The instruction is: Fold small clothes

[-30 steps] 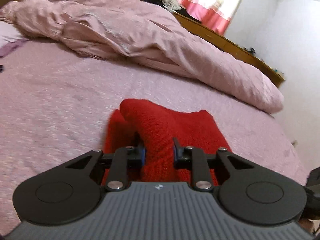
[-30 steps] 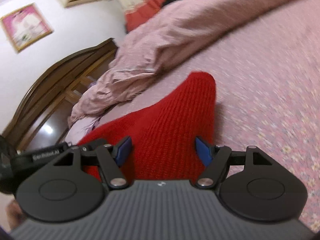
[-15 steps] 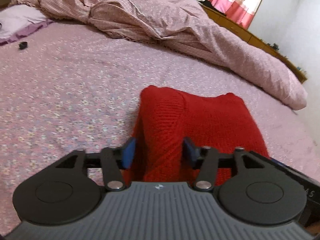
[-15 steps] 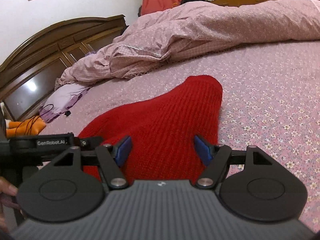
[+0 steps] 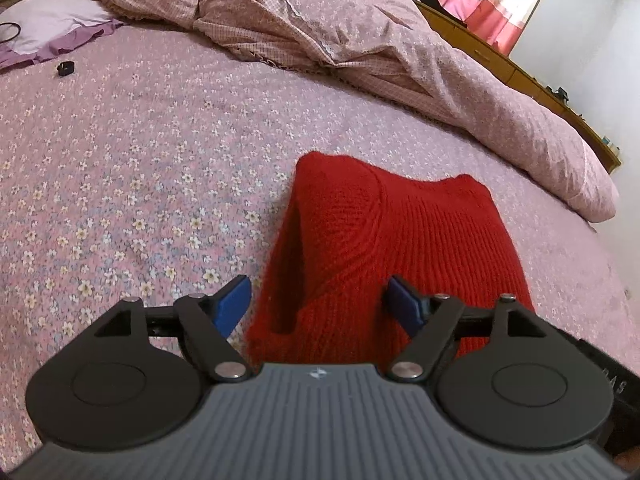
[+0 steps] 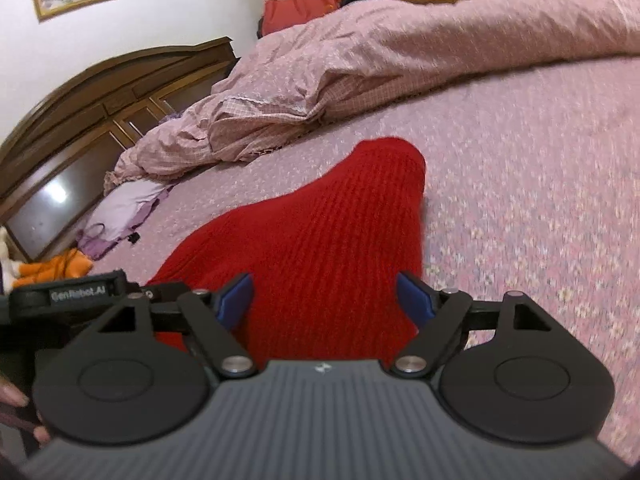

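A red knitted garment (image 5: pixel 404 248) lies folded on the bed (image 5: pixel 120 168), on the flowered pink sheet, near both cameras and well short of the rumpled pink duvet (image 5: pixel 320 32) heaped along the far side.

The left gripper (image 5: pixel 318 304) hangs over the garment's near left end. Its jaws are opening; the blue pads (image 5: pixel 232 304) stand apart on either side of a raised fold of knit, the left pad clear of the cloth over the sheet, the right one just beside the wool without pressing it.

The right gripper (image 6: pixel 324 300) sits over the garment's near right part, where the knit (image 6: pixel 320 232) tapers to a rounded far end. Its jaws are opening too, the knit between them, and neither blue pad squeezes it.

At the far left a lilac pillow (image 5: pixel 48 28) rests by the wooden headboard (image 6: pixel 100 92).
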Available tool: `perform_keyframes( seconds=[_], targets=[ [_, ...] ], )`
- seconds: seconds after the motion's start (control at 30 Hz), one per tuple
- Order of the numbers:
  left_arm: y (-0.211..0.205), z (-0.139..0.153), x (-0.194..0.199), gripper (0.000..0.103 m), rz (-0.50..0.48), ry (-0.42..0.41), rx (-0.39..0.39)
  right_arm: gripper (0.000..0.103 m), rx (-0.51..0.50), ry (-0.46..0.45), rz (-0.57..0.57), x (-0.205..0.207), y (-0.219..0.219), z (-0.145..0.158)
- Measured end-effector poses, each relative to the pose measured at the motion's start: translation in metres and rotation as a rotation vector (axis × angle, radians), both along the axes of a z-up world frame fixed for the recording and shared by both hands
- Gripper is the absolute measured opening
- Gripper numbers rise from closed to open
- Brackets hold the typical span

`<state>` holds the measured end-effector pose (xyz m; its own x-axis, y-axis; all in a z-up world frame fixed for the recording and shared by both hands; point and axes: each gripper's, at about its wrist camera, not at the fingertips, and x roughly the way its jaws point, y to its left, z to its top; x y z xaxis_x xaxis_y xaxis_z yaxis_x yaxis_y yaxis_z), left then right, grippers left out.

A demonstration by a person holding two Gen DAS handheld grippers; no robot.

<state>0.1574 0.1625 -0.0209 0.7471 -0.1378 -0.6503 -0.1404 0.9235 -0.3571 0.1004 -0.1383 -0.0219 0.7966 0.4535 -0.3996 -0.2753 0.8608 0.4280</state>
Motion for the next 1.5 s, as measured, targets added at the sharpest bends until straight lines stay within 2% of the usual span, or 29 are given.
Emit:
perform_keyframes(
  seconds=[0.13, 0.23, 0.37, 0.63, 0.7, 0.8, 0.97, 1.07, 1.2, 1.27, 1.37, 1.5],
  targets=[
    [0.007, -0.004, -0.001, 0.08, -0.026, 0.013, -0.066, 0.082, 0.045, 0.035, 0.03, 0.004, -0.012, 0.0],
    [0.013, -0.006, 0.001, 0.081, -0.031, 0.03, -0.118, 0.082, 0.116, 0.099, 0.038, 0.017, -0.026, 0.001],
    [0.022, -0.011, 0.01, 0.081, -0.06, 0.074, -0.194, 0.083, 0.162, 0.17, 0.034, 0.036, -0.042, 0.001],
    [0.043, -0.026, 0.02, 0.081, -0.086, 0.153, -0.372, 0.086, 0.295, 0.329, 0.115, 0.07, -0.056, -0.016],
    [0.045, -0.029, 0.021, 0.081, -0.097, 0.166, -0.4, 0.086, 0.303, 0.339, 0.105, 0.067, -0.061, -0.013],
    [0.048, -0.033, 0.025, 0.081, -0.108, 0.187, -0.436, 0.086, 0.267, 0.304, 0.068, 0.058, -0.069, -0.004],
    [0.051, -0.039, 0.034, 0.081, -0.126, 0.215, -0.477, 0.087, 0.235, 0.349, 0.094, 0.069, -0.074, -0.01],
    [0.053, -0.043, 0.037, 0.081, -0.126, 0.229, -0.503, 0.087, 0.315, 0.373, 0.123, 0.081, -0.078, -0.019],
    [0.054, -0.046, 0.042, 0.081, -0.13, 0.241, -0.523, 0.088, 0.452, 0.459, 0.187, 0.102, -0.073, -0.035],
    [0.053, -0.047, 0.047, 0.081, -0.134, 0.246, -0.528, 0.095, 0.48, 0.492, 0.208, 0.109, -0.067, -0.043],
    [0.053, -0.047, 0.05, 0.081, -0.14, 0.253, -0.531, 0.096, 0.476, 0.511, 0.243, 0.114, -0.054, -0.049],
    [0.052, -0.047, 0.052, 0.081, -0.149, 0.245, -0.515, 0.096, 0.376, 0.456, 0.296, 0.111, -0.038, -0.043]
  ],
)
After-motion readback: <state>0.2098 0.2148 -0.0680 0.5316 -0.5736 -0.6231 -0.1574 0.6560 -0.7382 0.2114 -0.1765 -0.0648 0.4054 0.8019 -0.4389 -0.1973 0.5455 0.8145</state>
